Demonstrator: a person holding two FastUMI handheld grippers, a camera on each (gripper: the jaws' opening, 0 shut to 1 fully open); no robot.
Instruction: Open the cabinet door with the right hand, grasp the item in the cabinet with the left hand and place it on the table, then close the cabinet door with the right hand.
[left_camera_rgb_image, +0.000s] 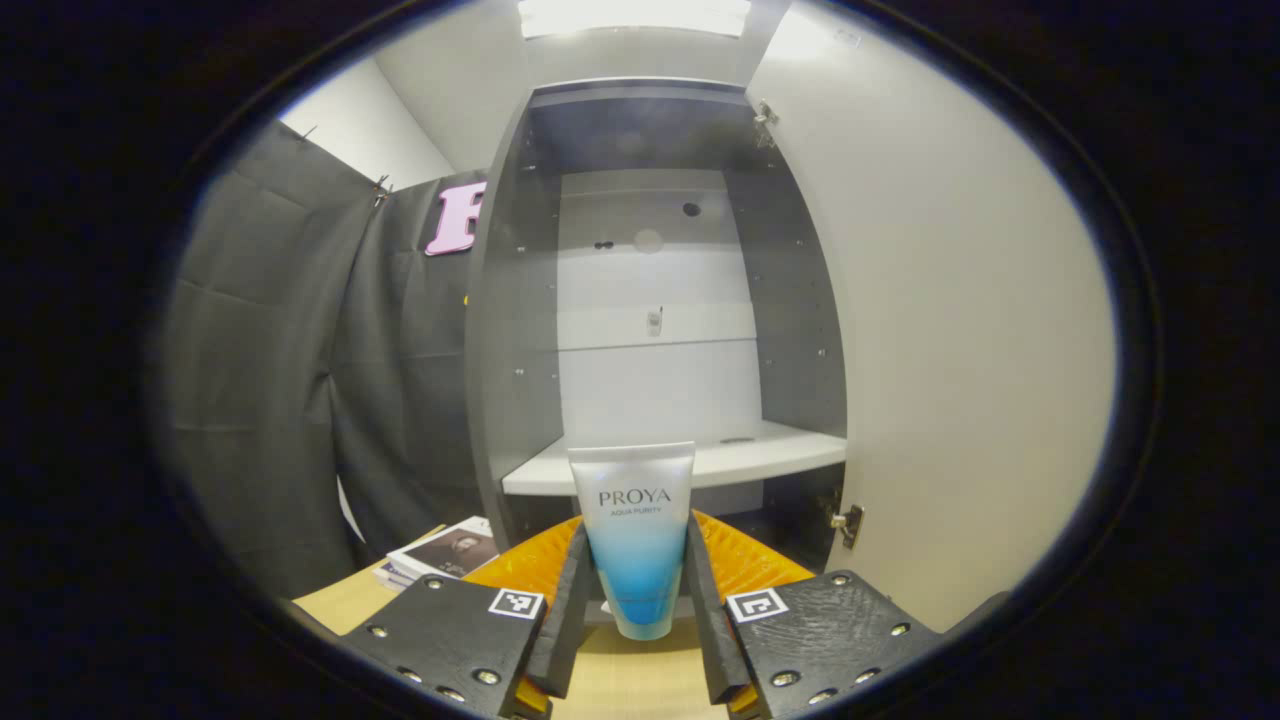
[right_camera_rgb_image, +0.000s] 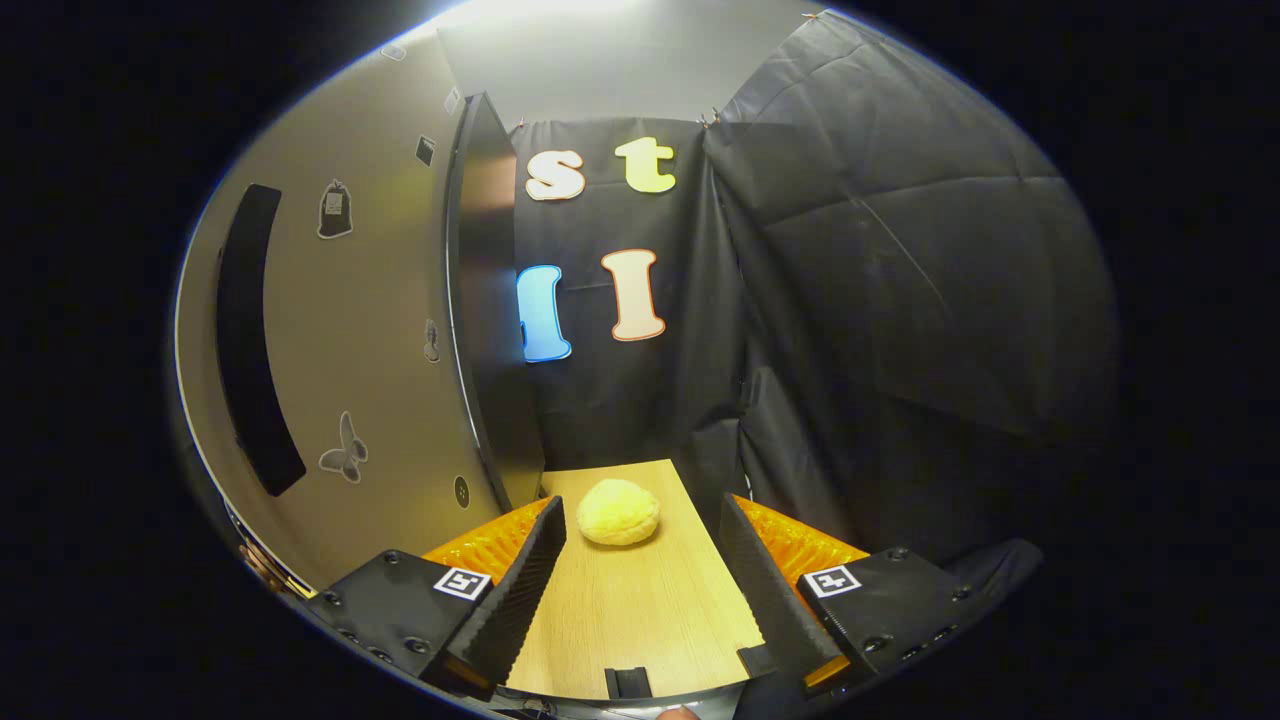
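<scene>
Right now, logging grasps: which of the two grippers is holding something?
The left gripper, shut on the tube; the right gripper stands open above the table.

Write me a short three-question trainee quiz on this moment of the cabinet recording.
1. True or false: the cabinet door stands open.
2. What does the left gripper hold? A) magazine B) tube C) sponge
3. Fill in: on the table ahead of the right gripper lies a yellow ____.

Key: 1 true. 2 B, the tube, clamped between both fingers. 3 sponge; the right gripper's jaws are open around nothing.
</scene>
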